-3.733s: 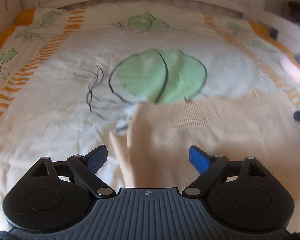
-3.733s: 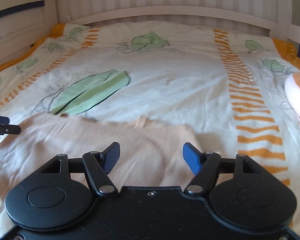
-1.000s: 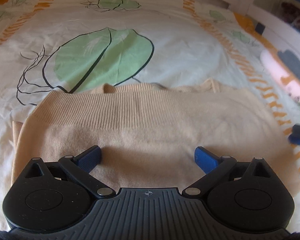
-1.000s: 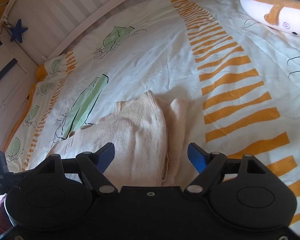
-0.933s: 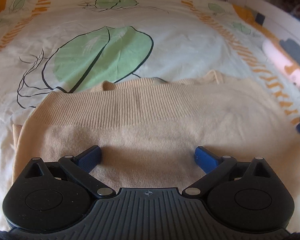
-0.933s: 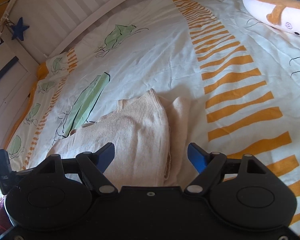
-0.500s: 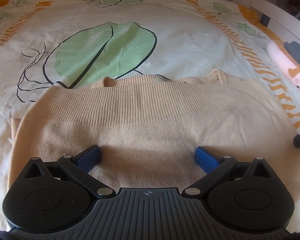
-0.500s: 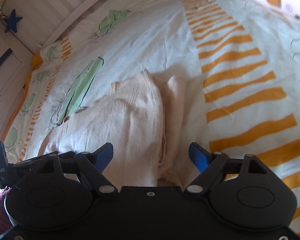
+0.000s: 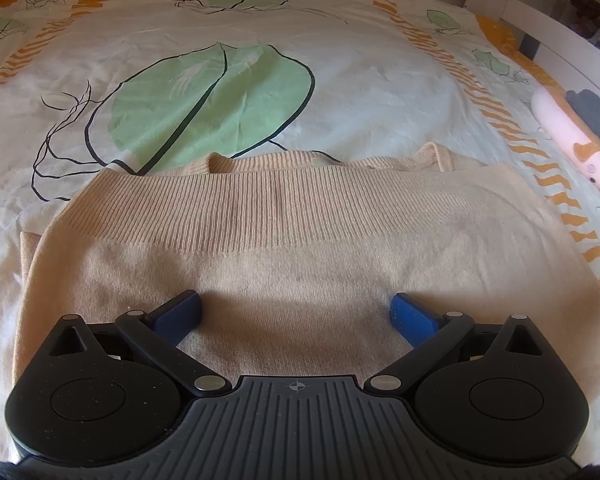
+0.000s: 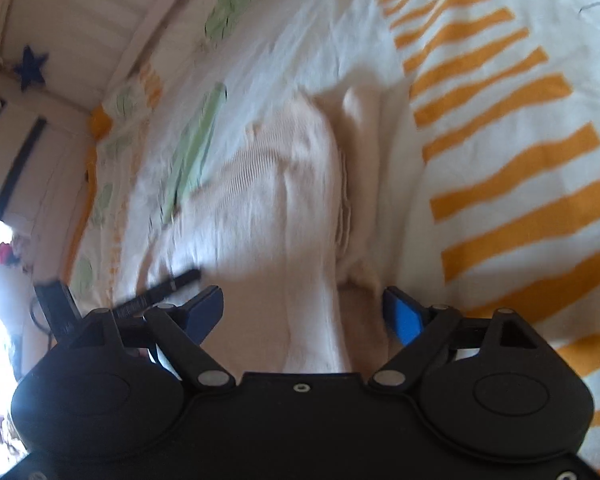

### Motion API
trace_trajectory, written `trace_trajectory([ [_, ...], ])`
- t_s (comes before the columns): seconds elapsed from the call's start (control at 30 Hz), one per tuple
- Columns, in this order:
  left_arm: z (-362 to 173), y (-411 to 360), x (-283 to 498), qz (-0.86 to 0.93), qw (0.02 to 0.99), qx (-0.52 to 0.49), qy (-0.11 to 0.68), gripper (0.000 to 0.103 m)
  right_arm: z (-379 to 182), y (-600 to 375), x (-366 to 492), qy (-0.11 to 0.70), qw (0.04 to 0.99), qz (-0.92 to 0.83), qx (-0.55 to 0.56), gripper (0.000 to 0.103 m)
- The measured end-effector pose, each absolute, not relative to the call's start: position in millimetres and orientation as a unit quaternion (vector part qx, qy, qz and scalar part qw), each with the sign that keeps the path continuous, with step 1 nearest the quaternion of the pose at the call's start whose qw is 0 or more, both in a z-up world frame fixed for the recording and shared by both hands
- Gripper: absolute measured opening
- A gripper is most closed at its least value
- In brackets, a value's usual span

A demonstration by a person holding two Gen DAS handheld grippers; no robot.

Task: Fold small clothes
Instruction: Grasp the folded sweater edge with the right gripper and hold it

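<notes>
The beige knit sweater (image 9: 300,248) lies on the bedspread (image 9: 364,92), already doubled over once: its ribbed hem sits across the far side, just short of the big green leaf print (image 9: 208,104), with the neckline peeking out beyond it. The left gripper (image 9: 296,314) hangs low over the near part of the fold with its blue pads spread wide, holding nothing. The right gripper (image 10: 302,312) is at the sweater's right side, also spread wide and empty, straddling the stacked edges there; its view is smeared, so I cannot tell whether a pad touches the cloth. The worry, to my eye, is that loose right edge: the layers look uneven, with a strip of lower fabric poking out beside the top layer. If the right gripper pinches only the top layer, the next fold would likely drag it off the one beneath and leave a skewed bundle. The soft knit may also slide on the smooth bedspread, or bunch if the left gripper presses while the other pulls. A pink plush toy (image 9: 572,148) lies well off on the far right, out of harm's way.
</notes>
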State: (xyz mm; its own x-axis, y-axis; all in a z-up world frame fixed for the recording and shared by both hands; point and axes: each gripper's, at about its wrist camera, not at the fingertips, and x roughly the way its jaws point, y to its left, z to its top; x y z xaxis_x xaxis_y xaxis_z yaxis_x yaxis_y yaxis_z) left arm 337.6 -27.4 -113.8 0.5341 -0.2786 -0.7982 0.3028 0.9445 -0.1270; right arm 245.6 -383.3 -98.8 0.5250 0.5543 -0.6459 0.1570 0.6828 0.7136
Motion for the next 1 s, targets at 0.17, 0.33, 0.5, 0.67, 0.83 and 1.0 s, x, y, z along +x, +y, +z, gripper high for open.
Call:
trace_trajectory([
  [0.17, -114, -27, 337, -0.166, 0.876, 0.013, 0.453, 0.102, -113, -389, 256, 0.475, 0.785, 0.114, 0.38, 0.089],
  [0.33, -113, -26, 338, -0.168, 0.874, 0.009, 0.455, 0.102, -136, -386, 270, 0.441, 0.77, 0.153, 0.435, 0.089],
  [0.5, -113, -26, 338, -0.168, 0.875, 0.01, 0.454, 0.102, -144, -389, 272, 0.417, 0.772, 0.157, 0.453, 0.073],
  [0.67, -113, -26, 337, -0.17, 0.875, 0.011, 0.452, 0.102, -153, -398, 273, 0.437, 0.748, 0.135, 0.48, 0.03],
  [0.83, -107, -27, 336, -0.171, 0.876, 0.014, 0.451, 0.101, -130, -381, 277, 0.457, 0.783, 0.134, 0.4, 0.028],
  [1.0, -92, -41, 338, -0.169, 0.879, 0.028, 0.446, 0.1, -123, -377, 278, 0.466, 0.788, 0.121, 0.384, 0.026],
])
